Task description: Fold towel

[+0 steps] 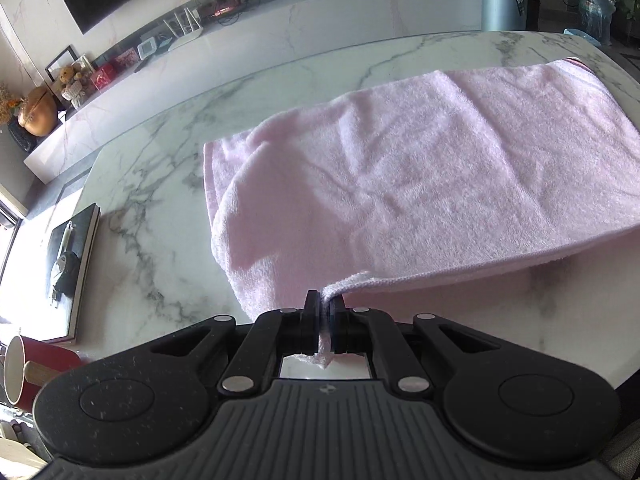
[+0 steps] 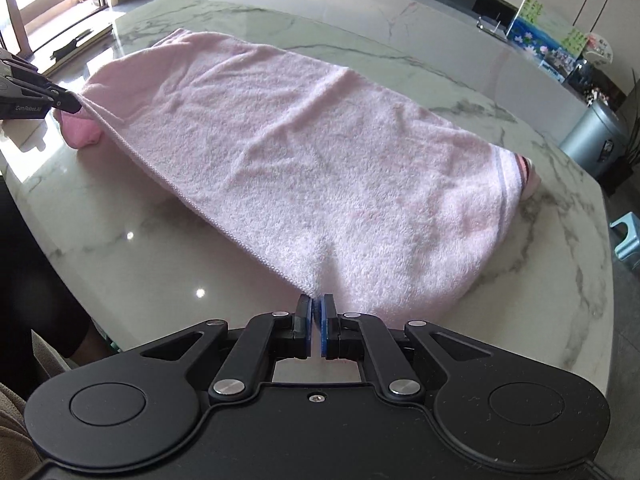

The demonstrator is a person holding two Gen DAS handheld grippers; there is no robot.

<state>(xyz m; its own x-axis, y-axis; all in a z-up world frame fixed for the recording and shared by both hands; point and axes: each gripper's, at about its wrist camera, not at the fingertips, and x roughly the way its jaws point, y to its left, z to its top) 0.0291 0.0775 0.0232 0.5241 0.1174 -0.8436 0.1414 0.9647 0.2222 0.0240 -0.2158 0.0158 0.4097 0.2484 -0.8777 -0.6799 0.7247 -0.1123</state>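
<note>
A white marble-look table (image 1: 168, 168) with grey veining carries a pale pink towel (image 1: 420, 168), which lies lengthwise across it and already looks doubled: a layer rests on the tabletop and an upper layer is drawn over it, with the near long edge lifted slightly off the surface and stretched between the two grippers. That suggests the first lengthwise fold is nearly laid; judging by the raised edge, the corners have yet to be set down and let go, and any further folds across the width remain. The cloth is soft terry with shallow creases, a hemmed border along the held edge, and darker stripes at the far end in the right wrist view. At the other end it bunches in a rounded bulge. The left gripper (image 1: 325, 312) has its jaws closed tight on one near corner, a tuft of pink poking through behind. The right gripper (image 2: 316, 312) is likewise clamped on the opposite near corner.
</note>
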